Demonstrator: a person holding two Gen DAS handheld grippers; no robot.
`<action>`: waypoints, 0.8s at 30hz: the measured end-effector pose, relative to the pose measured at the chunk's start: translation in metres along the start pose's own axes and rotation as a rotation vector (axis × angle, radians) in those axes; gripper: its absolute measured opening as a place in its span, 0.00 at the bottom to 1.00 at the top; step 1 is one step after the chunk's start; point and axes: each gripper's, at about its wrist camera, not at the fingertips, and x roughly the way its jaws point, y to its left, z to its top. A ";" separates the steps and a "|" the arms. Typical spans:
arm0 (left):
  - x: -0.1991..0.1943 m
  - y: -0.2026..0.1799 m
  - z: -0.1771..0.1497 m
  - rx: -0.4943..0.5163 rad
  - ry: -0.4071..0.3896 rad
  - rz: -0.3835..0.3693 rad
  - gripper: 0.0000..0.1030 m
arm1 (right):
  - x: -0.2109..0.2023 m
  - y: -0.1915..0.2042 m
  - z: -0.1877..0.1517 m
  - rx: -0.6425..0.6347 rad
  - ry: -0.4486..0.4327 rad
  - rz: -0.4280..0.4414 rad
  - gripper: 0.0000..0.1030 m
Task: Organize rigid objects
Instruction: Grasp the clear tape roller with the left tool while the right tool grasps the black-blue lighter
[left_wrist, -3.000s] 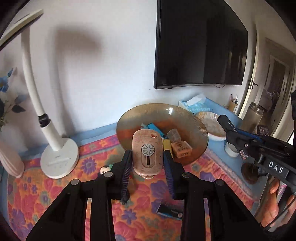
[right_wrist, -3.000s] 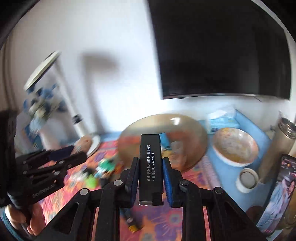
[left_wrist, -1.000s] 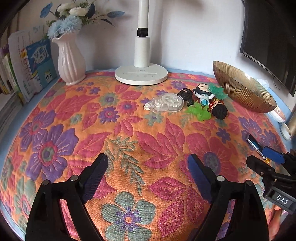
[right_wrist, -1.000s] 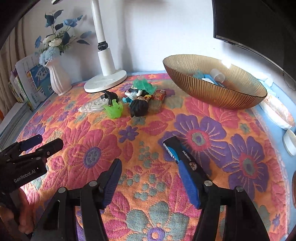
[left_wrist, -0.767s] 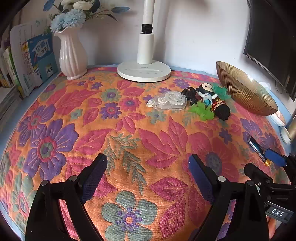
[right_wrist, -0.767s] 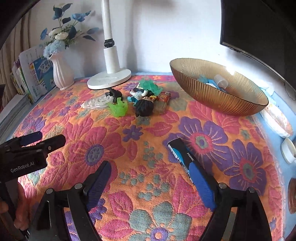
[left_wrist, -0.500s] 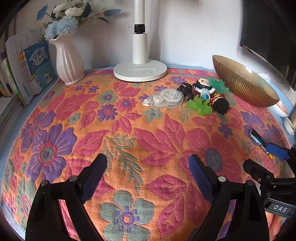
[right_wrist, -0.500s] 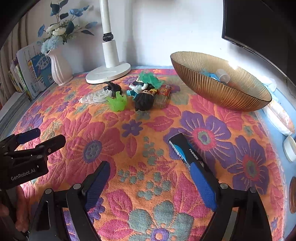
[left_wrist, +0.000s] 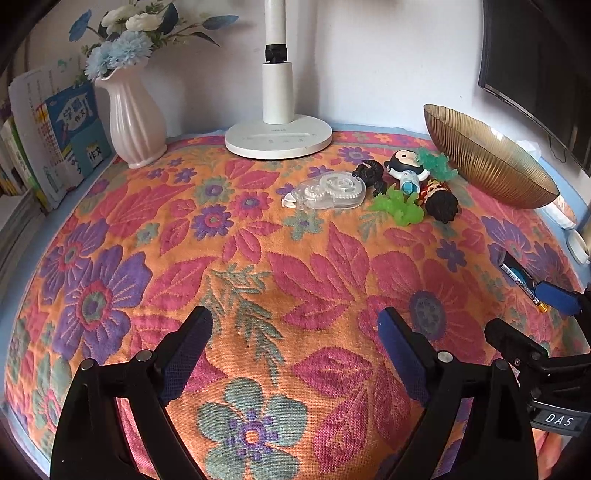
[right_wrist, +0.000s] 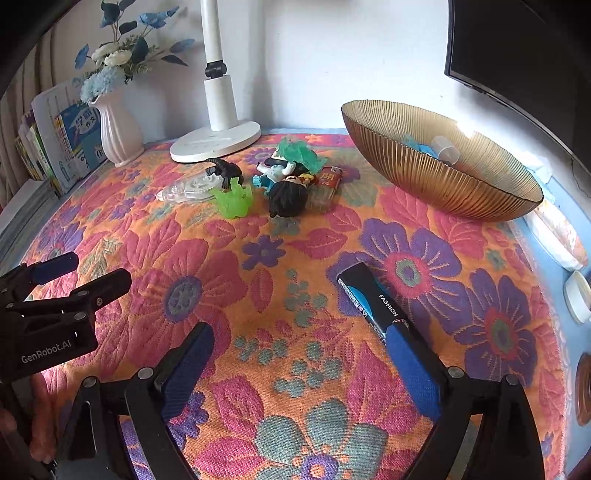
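Left wrist view. The left gripper is hovering over the quilted floral cloth, its jaws standing wide with nothing but fabric between the blue ribbed pads. Lying near the far edge: a clear plastic correction-tape dispenser showing two toothed wheels, a small black creature figure, a big-headed doll in white and blue, a translucent green spiky toy and a dark-haired doll, all clustered just beside one another. The ribbed amber glass bowl is showing only its outer wall here (contents hidden). A white lamp base, a fluted pink vase and upright books are standing along the back. The right gripper is entering at the right edge.

Right wrist view. The right gripper is hanging with jaws that have just been opening, now wide. The black rectangular box, lettered FASHION with a blue panel, is lying flat on the cloth, its near end running under the right-hand pad; contact cannot be told. This view is looking into the bowl, where a clear little cup and something blue are resting. A red lighter is also appearing beside the dark-haired doll. The left gripper is showing at the left edge.
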 end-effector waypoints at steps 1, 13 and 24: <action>0.000 0.000 0.000 0.001 0.001 0.000 0.88 | 0.000 0.000 0.000 0.001 -0.001 -0.001 0.91; 0.012 0.007 0.053 0.210 0.064 -0.039 0.88 | -0.040 -0.083 -0.013 0.217 -0.062 0.045 0.91; 0.095 0.002 0.102 0.273 0.160 -0.143 0.88 | -0.014 -0.074 -0.004 0.114 0.049 0.086 0.89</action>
